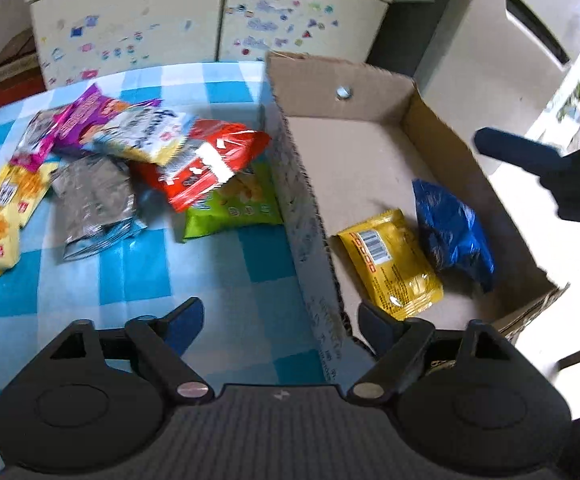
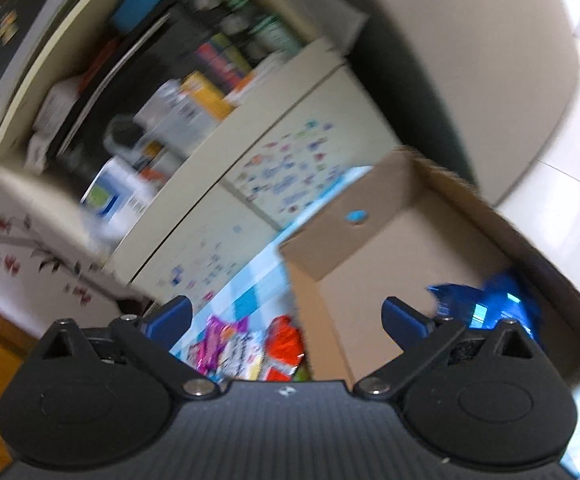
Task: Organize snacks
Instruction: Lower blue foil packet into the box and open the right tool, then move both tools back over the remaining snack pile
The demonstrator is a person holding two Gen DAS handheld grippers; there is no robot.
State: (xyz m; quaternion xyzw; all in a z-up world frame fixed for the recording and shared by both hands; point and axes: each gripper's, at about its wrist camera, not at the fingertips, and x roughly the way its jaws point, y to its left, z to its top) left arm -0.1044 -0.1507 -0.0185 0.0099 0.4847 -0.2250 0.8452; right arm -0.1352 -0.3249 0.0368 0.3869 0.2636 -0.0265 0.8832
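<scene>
A cardboard box [image 1: 330,80] stands open on the right of the checked tablecloth [image 1: 150,276]. Inside it a yellow packet [image 1: 390,260] lies beside a blue packet [image 1: 450,232]. Left of the box is a pile of snacks: a red packet [image 1: 214,160] on a green one [image 1: 234,208], a silver one [image 1: 94,200], a white one [image 1: 146,132] and a purple one [image 1: 82,116]. My left gripper [image 1: 282,320] is open and empty, astride the box's near left wall. My right gripper [image 2: 288,312] is open and empty over the box [image 2: 354,240], left of the blue packet [image 2: 498,308]. One of its blue fingers [image 1: 518,152] shows above the box's right wall.
Yellow packets [image 1: 6,208] lie at the table's left edge. A cream cabinet with stickers [image 1: 210,20] stands right behind the table, with cluttered shelves [image 2: 178,92] above it. Pale floor [image 2: 562,140] lies beyond the box's right side. The right wrist view is blurred.
</scene>
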